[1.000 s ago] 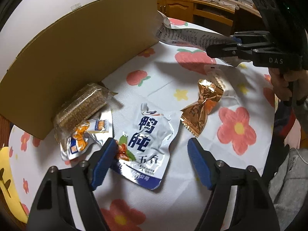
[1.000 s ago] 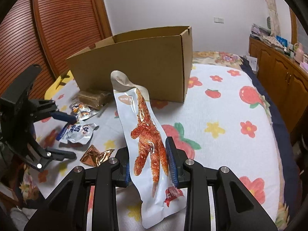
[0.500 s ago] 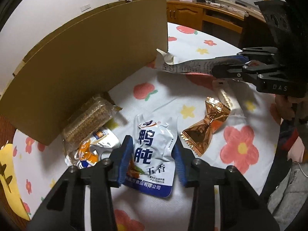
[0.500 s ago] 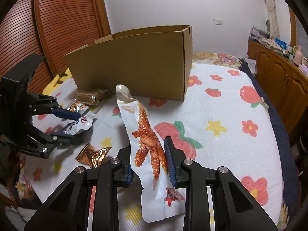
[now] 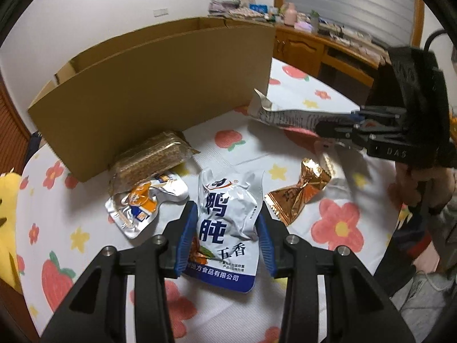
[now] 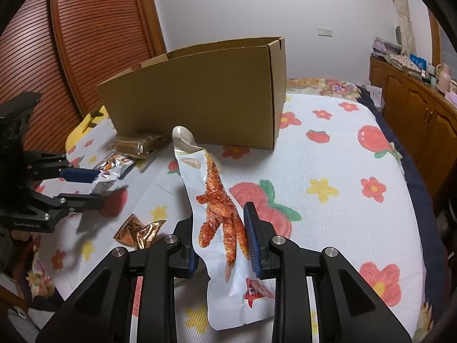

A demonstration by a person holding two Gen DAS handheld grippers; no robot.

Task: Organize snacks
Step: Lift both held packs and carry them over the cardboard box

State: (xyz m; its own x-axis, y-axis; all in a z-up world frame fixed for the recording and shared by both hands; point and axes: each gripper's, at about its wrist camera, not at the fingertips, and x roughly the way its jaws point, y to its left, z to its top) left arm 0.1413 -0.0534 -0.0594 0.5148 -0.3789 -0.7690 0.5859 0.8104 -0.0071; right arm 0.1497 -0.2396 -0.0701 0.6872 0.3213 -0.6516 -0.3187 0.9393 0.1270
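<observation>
The left gripper [image 5: 228,238] is clamping its blue-padded jaws, which have just been closing, on the white and blue foil pouch with large Chinese lettering [image 5: 227,225], pinching it by its two side edges. The pouch is sitting at about 12 o'clock from that gripper, and its lower edge is looking as if it is coming clear of the flower-printed white cloth [image 6: 337,171] on the table, though I cannot tell for sure.

The right gripper [image 6: 221,247] is gripping a long white pouch with an orange chicken foot printed on it [image 6: 220,214], jaws pressed on both sides, holding it upright in the air with its top leaning toward 11 o'clock.

The big open brown cardboard box [image 6: 205,97] is standing at 12 o'clock in both wrist views. Its inside is hidden, so whether any snack is lying in it cannot be told.

Three snacks are lying loose on the cloth: a clear-wrapped brown cereal bar [image 5: 152,157] touching the box wall, a silver and orange pouch [image 5: 142,200] just beside it at 10 o'clock from the left gripper, and a crumpled gold foil wrapper [image 5: 300,191] at 1 o'clock.

By my judgement the sorting is barely under way: two packets are in hand and not yet boxed, three are waiting.
</observation>
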